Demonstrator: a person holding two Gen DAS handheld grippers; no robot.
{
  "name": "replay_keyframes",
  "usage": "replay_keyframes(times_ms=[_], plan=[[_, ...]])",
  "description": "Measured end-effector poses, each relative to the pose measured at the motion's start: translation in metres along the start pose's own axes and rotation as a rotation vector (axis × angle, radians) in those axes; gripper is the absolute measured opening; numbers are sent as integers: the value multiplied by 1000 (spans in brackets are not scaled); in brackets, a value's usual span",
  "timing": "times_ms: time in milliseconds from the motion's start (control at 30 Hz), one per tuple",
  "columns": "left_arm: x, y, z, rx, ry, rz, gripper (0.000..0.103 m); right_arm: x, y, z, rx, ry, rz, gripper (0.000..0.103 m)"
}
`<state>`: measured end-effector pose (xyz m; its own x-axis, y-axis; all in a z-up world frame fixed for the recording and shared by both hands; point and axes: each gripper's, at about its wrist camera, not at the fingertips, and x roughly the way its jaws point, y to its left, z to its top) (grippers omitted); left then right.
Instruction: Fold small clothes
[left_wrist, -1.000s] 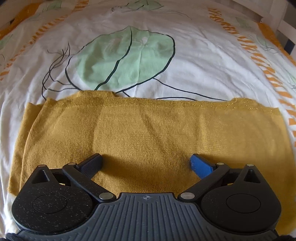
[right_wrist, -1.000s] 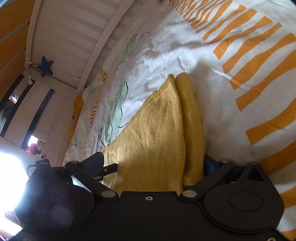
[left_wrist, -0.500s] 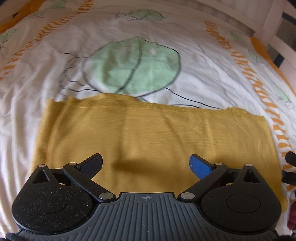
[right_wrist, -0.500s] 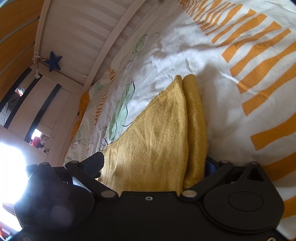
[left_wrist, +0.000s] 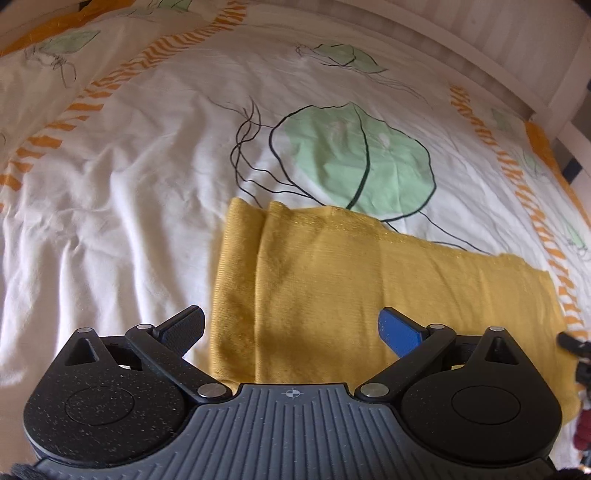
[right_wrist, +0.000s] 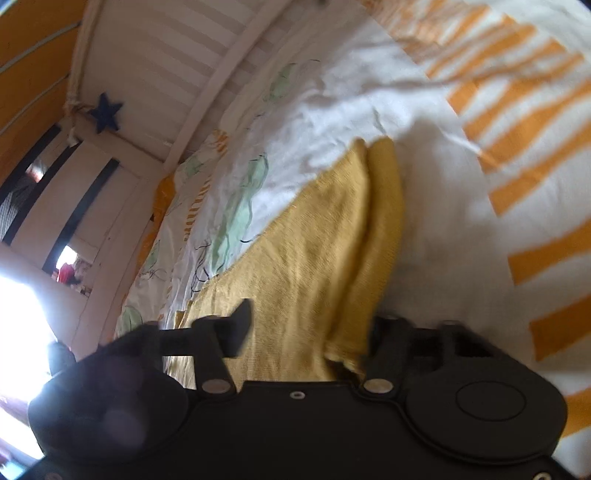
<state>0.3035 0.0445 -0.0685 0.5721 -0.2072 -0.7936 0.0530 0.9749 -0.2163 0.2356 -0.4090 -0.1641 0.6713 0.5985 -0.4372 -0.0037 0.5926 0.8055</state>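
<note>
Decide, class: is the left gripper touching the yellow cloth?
Cannot tell. In the left wrist view the left gripper stands open over the yellow cloth, but that angle shows neither contact nor a gap beneath the fingers.

Black claw — ribbed grey body, silver pivot screws, one blue pad.

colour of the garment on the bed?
Mustard yellow knit garment, plain; clearest in the left wrist view.

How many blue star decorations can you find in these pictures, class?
1. The blue star hangs on the white bed frame, seen top left in the right wrist view. The left wrist view shows none; others may be hidden outside both views.
</note>
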Motion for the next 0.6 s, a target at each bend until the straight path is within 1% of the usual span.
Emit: replay_keyframes(times_ms=[67, 100, 133, 200, 267, 300, 433, 500, 600], plan=[[3, 6, 0, -14, 12, -21, 101, 2, 4, -2, -22, -5, -34, 48], [5, 7, 1, -11, 23, -28, 101, 2, 8, -2, -38, -1, -62, 33], [6, 8, 2, -1, 30, -32, 101, 3, 12, -2, -48, 3, -96, 26], [6, 10, 5, 14, 31, -24, 101, 1, 24, -3, -61, -15, -144, 25], [1, 14, 9, 9, 17, -27, 101, 0, 43, -1, -100, -23, -188, 23], [-2, 16, 11, 1, 10, -34, 101, -1, 55, 0, -123, -24, -206, 21], [-12, 25, 17, -24, -13, -51, 101, 2, 108, 11, -195, -13, -241, 21], [-16, 29, 19, -33, -16, -62, 101, 8, 136, 13, -231, 0, -233, 20], [-20, 35, 21, -42, -11, -85, 101, 24, 172, 13, -254, 30, -193, 20]])
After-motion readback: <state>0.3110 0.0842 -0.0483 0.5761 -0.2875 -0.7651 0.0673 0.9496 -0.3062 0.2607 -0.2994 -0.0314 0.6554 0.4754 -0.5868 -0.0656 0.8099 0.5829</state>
